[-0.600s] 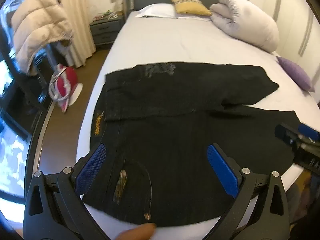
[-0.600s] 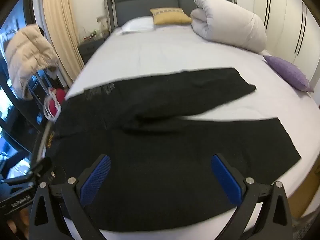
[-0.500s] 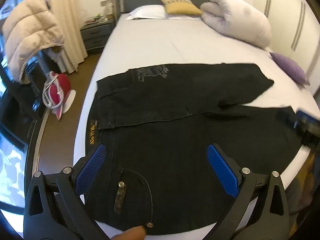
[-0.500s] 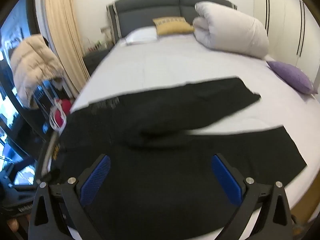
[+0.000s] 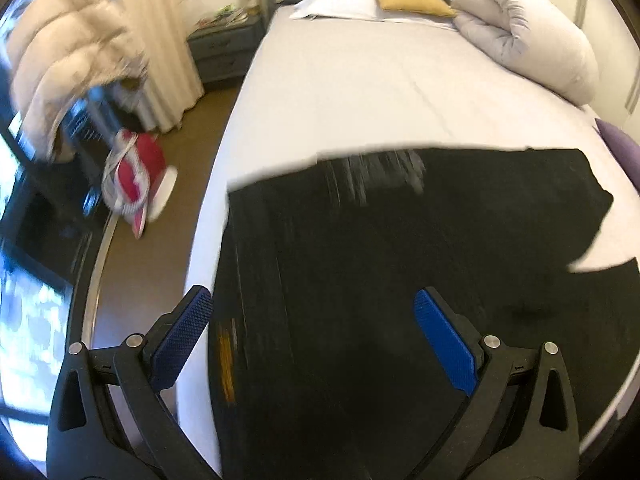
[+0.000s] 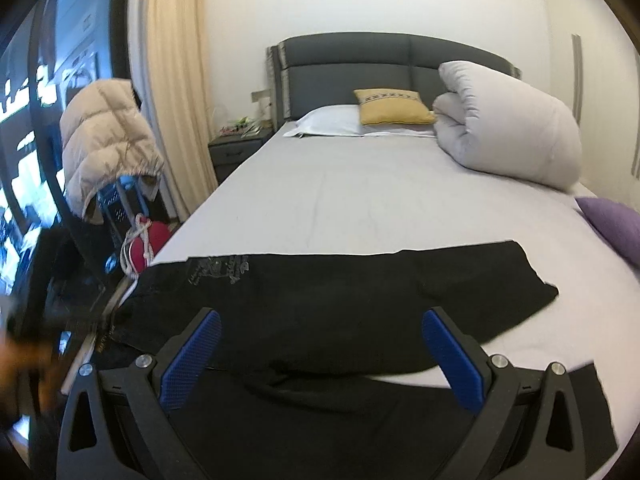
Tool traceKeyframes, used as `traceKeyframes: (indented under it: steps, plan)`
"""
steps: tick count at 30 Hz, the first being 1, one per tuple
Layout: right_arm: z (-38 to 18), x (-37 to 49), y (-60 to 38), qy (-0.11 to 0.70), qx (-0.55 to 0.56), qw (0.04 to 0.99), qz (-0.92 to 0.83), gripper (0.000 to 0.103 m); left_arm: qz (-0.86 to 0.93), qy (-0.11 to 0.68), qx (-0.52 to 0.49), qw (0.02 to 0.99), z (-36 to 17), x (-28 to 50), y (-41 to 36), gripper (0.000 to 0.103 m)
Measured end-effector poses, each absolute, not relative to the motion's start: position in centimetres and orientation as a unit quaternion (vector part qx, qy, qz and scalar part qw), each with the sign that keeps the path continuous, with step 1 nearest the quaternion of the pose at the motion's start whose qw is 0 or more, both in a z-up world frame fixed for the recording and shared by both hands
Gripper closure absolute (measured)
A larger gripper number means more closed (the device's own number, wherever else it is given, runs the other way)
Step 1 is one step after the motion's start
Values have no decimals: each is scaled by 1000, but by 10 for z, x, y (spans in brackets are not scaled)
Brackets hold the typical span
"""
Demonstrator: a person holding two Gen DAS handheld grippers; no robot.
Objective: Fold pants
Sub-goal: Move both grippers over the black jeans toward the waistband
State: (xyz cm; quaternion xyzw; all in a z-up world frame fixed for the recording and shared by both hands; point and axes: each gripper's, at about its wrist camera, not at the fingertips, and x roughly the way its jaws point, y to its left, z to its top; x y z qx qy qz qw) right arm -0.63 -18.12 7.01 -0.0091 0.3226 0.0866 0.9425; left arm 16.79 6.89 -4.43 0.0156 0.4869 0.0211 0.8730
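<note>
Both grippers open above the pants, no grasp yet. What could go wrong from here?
1. The black denim pants lie with the waist at the white bed's left edge; a pull that way could drag them off.
2. The legs overlap near the crotch, so the left hand-held gripper may pinch several layers.
3. The left view is blurred; aim may be off. The right hand-held gripper is open too.

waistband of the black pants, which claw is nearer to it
Left. The left claw hangs open right over the waistband end of the pants. The right claw hangs open further along, over the legs, with the waistband off to its left.
</note>
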Motion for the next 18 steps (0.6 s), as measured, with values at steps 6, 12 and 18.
traceKeyframes:
  steps: [6, 12, 18]
  plan:
    - [54, 23, -185, 349, -40, 923, 159, 6, -102, 501, 83, 855, -72, 296, 78, 2]
    - [33, 49, -184, 383, -54, 900, 200, 25, -206, 553, 105, 801, -99, 357, 75, 6]
    - [21, 67, -183, 400, -50, 888, 221, 28, -259, 610, 84, 744, -132, 362, 90, 22]
